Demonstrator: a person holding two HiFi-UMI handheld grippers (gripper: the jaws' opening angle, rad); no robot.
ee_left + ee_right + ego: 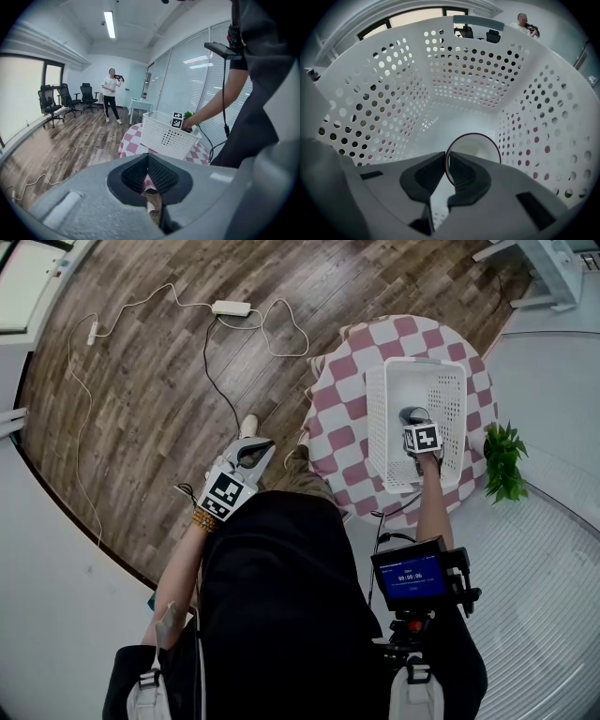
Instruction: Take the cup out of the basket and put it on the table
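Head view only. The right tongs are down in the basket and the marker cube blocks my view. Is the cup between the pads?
Observer: Yes. In the right gripper view the right tongs straddle the wall of the cup, one pad inside and one outside, and they look pinched on the rim.
Operator: Cup upright?
Observer: Looks so. Its open mouth faces the camera, and it stands on the floor of the basket, near the right-hand wall.
Operator: Left tongs doing anything?
Observer: No. The left gripper view shows the left tongs closed with nothing between them, pointed toward the checkered table.
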